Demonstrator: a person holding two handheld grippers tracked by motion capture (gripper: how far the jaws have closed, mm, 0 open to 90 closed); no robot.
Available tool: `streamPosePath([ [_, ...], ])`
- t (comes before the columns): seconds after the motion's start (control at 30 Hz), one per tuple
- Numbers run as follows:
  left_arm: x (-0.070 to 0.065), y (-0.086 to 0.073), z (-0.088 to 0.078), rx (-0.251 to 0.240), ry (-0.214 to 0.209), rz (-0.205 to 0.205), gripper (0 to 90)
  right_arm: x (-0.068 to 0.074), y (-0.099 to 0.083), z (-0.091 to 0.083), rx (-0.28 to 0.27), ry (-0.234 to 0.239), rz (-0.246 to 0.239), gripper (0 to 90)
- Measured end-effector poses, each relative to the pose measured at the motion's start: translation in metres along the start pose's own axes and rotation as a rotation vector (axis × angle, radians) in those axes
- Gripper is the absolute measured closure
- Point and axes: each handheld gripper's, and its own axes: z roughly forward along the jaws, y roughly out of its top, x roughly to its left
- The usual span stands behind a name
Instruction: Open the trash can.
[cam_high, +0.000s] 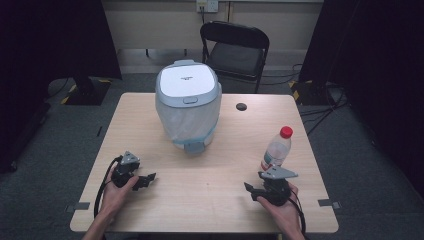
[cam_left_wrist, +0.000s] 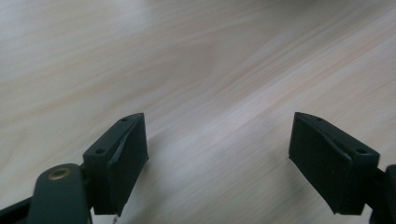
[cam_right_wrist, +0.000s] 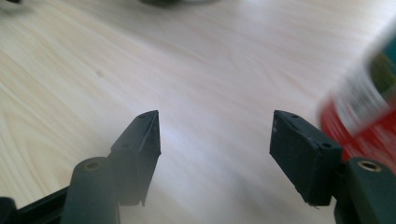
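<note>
Item one: a lidded waste bin (cam_high: 188, 102), grey-blue body with a white push-top lid, lined with a clear plastic bag. It stands upright toward the far middle of the light wooden table (cam_high: 210, 200).

Item two: a clear plastic bottle (cam_high: 276, 149) with a red cap and a red-and-white label, upright near the table's right edge, just beyond the right gripper. In the right gripper view the bottle (cam_right_wrist: 369, 107) appears as a blurred red and white shape beside the right-hand jaw, outside the gap.

Item three: the left gripper (cam_high: 148, 180), held low over the near left of the table, pointing toward the middle. Its jaws stand well apart with only bare wood between them (cam_left_wrist: 217, 158); it holds nothing.

Item four: the right gripper (cam_high: 250, 189), held low at the near right, also pointing inward. Its jaws are likewise parted and empty (cam_right_wrist: 215, 149).

Item five: a black folding chair (cam_high: 234, 47) behind the table, and a small dark round spot (cam_high: 241, 106) on the tabletop right of the bin.

Risks, as I judge them: the bottle is tall, light and close to the table edge. A sideways brush from the right gripper's body or trailing cable could topple it or send it off the table. A high or off-centre pinch might let it slip.
</note>
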Motion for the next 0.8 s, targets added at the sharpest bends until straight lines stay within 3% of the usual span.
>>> streamPosePath([
  [0.07,-0.003,0.01,0.0,0.002,0.005,0.033,19.1,0.005,0.014,0.01,-0.014,0.019,-0.007,32.4],
  [0.13,-0.003,0.021,0.001,-0.017,-0.004,0.029,19.4,0.012,0.031,0.02,-0.038,0.031,-0.024,32.8],
  [0.23,0.002,0.037,0.005,-0.052,-0.002,-0.02,21.8,0.022,0.059,0.034,-0.075,0.046,-0.028,35.1],
  [0.3,0.007,0.05,0.009,-0.045,0.043,-0.023,23.7,0.024,0.077,0.046,-0.085,0.037,-0.049,35.6],
  [0.33,0.011,0.058,0.012,-0.071,0.025,-0.049,23.9,0.023,0.085,0.053,-0.086,0.039,-0.049,35.6],
  [0.43,0.02,0.073,0.02,-0.068,0.049,-0.04,23.8,0.013,0.106,0.075,-0.063,0.044,-0.03,36.0],
  [0.53,0.039,0.087,0.027,-0.099,0.044,-0.121,23.9,-0.004,0.122,0.095,-0.061,0.007,-0.016,36.1],
  [0.67,0.06,0.107,0.035,-0.113,0.071,-0.168,24.7,-0.024,0.143,0.112,-0.058,-0.069,-0.009,37.6],
  [0.73,0.067,0.118,0.04,-0.117,0.098,-0.16,24.8,-0.036,0.151,0.122,-0.058,-0.114,-0.011,36.8],
  [0.8,0.071,0.125,0.045,-0.132,0.116,-0.159,24.8,-0.049,0.159,0.135,-0.061,-0.127,0.006,37.1],
])
